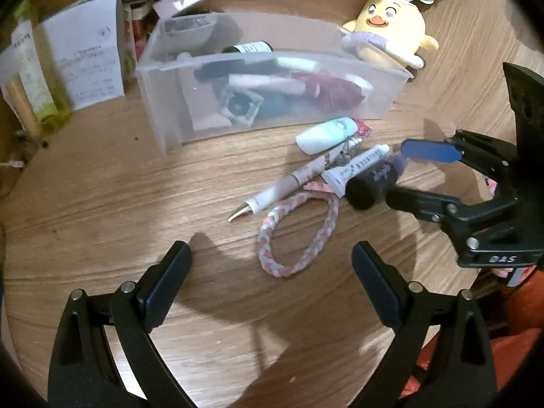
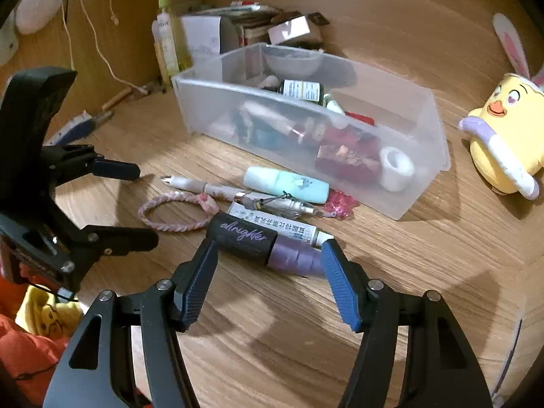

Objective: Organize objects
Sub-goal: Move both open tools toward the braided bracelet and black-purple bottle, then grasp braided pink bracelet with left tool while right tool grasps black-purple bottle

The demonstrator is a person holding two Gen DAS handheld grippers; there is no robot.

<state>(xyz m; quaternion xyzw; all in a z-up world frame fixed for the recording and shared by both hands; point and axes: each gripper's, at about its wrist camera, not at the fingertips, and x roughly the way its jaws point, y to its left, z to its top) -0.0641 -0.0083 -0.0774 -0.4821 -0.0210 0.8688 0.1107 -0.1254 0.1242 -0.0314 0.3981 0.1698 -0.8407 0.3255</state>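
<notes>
A black and purple spray bottle [image 2: 261, 246] lies on the wooden desk between the open fingers of my right gripper [image 2: 268, 258], which straddles it without closing; it also shows in the left wrist view [image 1: 374, 183]. Beside it lie a white ointment tube [image 2: 282, 226], a pen [image 2: 217, 188], a mint tube [image 2: 285, 183] and a braided pink bracelet [image 2: 170, 214]. A clear plastic bin [image 2: 428, 142] holds several small items. My left gripper [image 1: 272, 255] is open and empty, just short of the bracelet [image 1: 295, 234].
A yellow chick plush [image 2: 506, 136] stands right of the bin. Bottles, a white box [image 1: 85, 61] and papers crowd the back left corner. Orange fabric [image 2: 20, 350] lies at the desk's near edge.
</notes>
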